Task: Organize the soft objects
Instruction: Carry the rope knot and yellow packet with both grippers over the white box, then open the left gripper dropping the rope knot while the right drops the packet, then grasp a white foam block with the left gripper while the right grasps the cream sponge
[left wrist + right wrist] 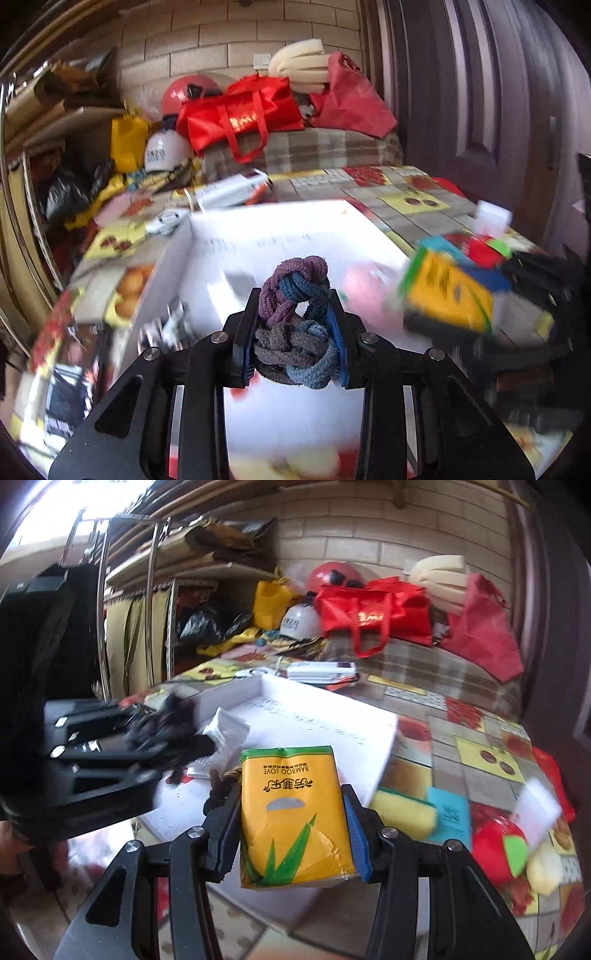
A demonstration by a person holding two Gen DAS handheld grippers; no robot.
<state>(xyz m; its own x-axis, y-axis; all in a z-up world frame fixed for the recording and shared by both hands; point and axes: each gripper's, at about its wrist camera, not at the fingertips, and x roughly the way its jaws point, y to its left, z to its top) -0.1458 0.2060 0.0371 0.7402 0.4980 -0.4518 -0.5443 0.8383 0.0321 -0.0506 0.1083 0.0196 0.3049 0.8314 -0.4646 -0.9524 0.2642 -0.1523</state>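
My left gripper (293,299) is shut on a tangled bundle of hair ties (293,317), purple, blue and grey, held above the white tray (258,225). My right gripper (291,797) is shut on a yellow tissue pack (293,812) printed "BAMBOO LOVE", held above the tray's near corner (384,746). In the left wrist view the tissue pack (448,291) shows blurred at the right. In the right wrist view the left gripper (155,727) shows blurred at the left, over the tray.
A yellow sponge (404,810), a teal card (448,814), a red and green soft toy (496,849) and a white block (539,808) lie on the patterned tablecloth right of the tray. Red bags (373,616), helmets and clutter fill the back. A white packet (227,731) lies in the tray.
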